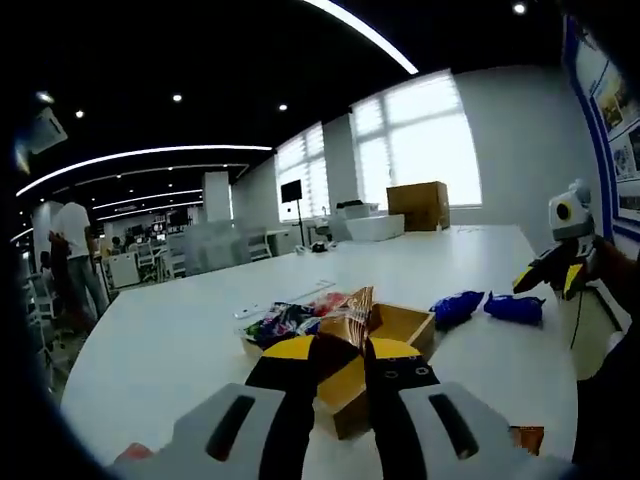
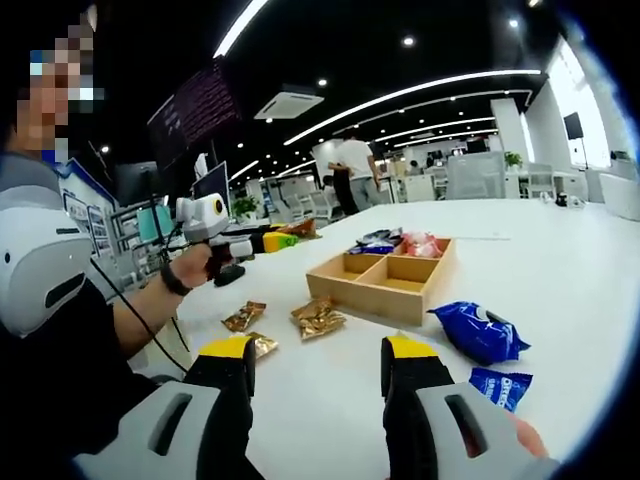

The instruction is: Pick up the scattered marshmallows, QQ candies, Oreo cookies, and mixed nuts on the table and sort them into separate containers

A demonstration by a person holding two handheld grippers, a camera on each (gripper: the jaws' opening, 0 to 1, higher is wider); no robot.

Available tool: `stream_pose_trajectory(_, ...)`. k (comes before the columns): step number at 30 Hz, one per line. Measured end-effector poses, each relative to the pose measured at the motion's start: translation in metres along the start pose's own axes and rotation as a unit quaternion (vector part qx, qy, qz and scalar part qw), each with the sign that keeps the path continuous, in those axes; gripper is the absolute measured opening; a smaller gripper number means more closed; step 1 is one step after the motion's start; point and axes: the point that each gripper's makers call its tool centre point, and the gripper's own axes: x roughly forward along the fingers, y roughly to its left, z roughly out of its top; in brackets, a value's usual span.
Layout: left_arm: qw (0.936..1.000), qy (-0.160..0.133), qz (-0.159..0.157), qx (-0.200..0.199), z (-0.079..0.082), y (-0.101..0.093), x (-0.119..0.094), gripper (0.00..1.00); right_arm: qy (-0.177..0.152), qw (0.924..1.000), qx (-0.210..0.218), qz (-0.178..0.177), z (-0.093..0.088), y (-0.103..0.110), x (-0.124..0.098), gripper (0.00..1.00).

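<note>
My left gripper is shut on a gold-brown nut packet, held over the wooden divided tray. Colourful candy packets lie in the tray's far compartments. Two blue Oreo packets rest on the white table to the tray's right. In the right gripper view, my right gripper stands open above the table with nothing between its fingers. Ahead of it are the tray, gold nut packets and the blue Oreo packets. The left gripper hangs beyond them, at the tray's left.
The white table stretches far back, with a cardboard box and a white box at its far end. One more gold packet lies near the front edge. People stand in the background. A person's arm reaches in from the left.
</note>
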Motion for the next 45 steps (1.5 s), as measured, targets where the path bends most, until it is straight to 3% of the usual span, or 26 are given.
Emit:
stream_pose_trajectory(3,1.0000,0.009,-0.004,0.002,-0.006,0.002,0.015,0.23,0.000,1.0000,-0.007,0.002,0.002,0.001,-0.001,0.47)
stream_pose_trajectory(6,0.9999,0.016,-0.006,-0.005,-0.013,0.005,0.027,0.23,-0.001,0.9999,-0.015,-0.004,0.002,0.000,-0.001,0.60)
stream_pose_trajectory(12,0.9994,0.032,-0.010,-0.008,-0.028,0.006,0.039,0.23,0.009,0.9995,-0.029,-0.003,-0.001,0.002,0.002,0.66)
stream_pose_trajectory(24,0.9973,0.069,-0.025,-0.009,-0.043,0.003,0.058,0.23,0.011,0.9995,-0.028,-0.012,0.000,-0.001,0.004,0.73)
stream_pose_trajectory(32,0.9956,0.090,-0.023,0.015,-0.052,-0.002,0.070,0.23,0.002,0.9999,-0.013,-0.011,0.003,-0.002,0.002,0.72)
stream_pose_trajectory(35,0.9940,0.107,-0.020,0.005,-0.059,-0.002,0.072,0.23,0.002,0.9998,-0.015,-0.016,0.002,-0.002,0.002,0.76)
stream_pose_trajectory(45,0.9938,0.110,-0.015,0.010,-0.060,0.003,0.074,0.24,0.009,0.9996,-0.021,-0.016,-0.001,-0.001,0.001,0.76)
